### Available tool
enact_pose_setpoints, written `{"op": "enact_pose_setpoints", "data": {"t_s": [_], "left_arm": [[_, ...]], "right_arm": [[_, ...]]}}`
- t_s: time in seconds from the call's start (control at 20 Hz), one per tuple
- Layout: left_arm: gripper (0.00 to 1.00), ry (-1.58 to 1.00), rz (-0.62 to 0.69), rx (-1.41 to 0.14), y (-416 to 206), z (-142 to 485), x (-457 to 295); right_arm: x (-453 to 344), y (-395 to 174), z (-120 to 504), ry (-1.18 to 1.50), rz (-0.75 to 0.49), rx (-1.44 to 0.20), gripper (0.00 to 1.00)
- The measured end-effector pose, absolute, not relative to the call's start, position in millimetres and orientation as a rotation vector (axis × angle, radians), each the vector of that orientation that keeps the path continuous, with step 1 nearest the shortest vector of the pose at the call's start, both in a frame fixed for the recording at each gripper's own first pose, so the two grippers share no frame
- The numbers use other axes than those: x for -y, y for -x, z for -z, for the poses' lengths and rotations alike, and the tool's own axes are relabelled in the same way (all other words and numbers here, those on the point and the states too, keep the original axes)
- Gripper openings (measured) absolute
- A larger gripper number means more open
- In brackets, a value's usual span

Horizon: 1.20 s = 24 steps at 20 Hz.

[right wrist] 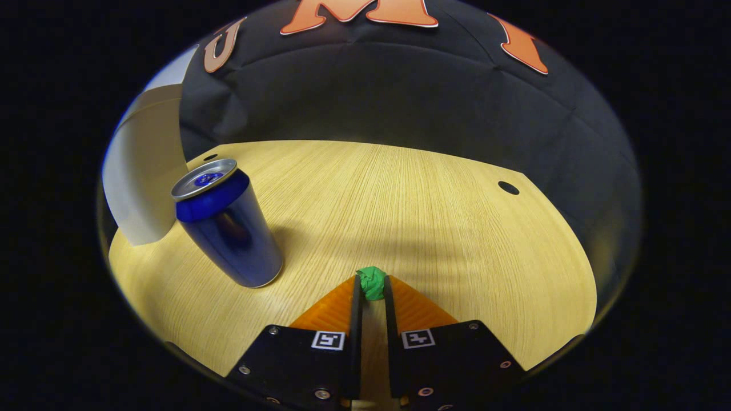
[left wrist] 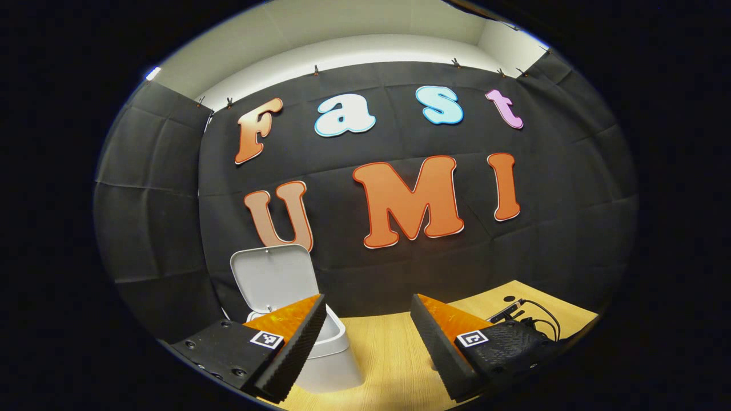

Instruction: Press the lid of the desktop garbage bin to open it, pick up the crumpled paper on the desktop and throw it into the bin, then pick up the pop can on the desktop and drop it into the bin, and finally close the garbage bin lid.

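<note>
Bin [left wrist: 334, 365] lid [left wrist: 274, 277] up. My right tongs [right wrist: 372, 285] pinch the paper [right wrist: 372, 283] mid-table; left tongs [left wrist: 368, 325] wide, empty. Left: drop paper, can [right wrist: 225, 228], shut lid.

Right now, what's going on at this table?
A person is tidying the wooden table with two hand-held grippers. The right gripper has its fingers closed on a green crumpled paper. The blue pop can stands upright on the table. The left gripper hangs open near the white bin, whose lid is up.
</note>
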<state>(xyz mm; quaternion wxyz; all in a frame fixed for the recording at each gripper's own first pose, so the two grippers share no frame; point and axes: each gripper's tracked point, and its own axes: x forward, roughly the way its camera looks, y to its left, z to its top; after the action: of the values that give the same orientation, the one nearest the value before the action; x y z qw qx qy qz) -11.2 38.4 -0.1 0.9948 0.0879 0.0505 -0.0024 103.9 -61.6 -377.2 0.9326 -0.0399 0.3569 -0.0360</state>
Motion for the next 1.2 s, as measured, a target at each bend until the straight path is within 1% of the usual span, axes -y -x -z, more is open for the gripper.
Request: {"op": "enact_pose_setpoints", "data": {"t_s": [0.1, 0.6, 0.95, 1.0, 1.05, 1.1, 1.2], "left_arm": [[0.94, -0.181, 0.011, -0.106, 12, 1, -39], [0.94, -0.175, 0.035, -0.113, 14, 3, -33], [0.94, -0.138, 0.058, -0.11, 13, 5, -27], [0.99, -0.131, 0.061, -0.109, 13, 6, -25], [0.99, -0.125, 0.062, -0.106, 13, 5, -24], [0.94, -0.117, 0.064, -0.103, 12, 5, -25], [0.94, -0.098, 0.064, -0.101, 10, 6, -24]], "right_arm": [[62, -104, 377, 0.078, 0.071, -0.726, 0.18], [69, -99, 362, 0.042, 0.084, -0.701, 0.13], [66, -96, 304, 0.028, 0.075, -0.596, 0.13], [64, -95, 294, 0.026, 0.074, -0.579, 0.13], [62, -95, 285, 0.027, 0.072, -0.563, 0.13], [58, -93, 274, 0.026, 0.066, -0.545, 0.13], [53, -91, 252, 0.035, 0.058, -0.507, 0.13]]}}
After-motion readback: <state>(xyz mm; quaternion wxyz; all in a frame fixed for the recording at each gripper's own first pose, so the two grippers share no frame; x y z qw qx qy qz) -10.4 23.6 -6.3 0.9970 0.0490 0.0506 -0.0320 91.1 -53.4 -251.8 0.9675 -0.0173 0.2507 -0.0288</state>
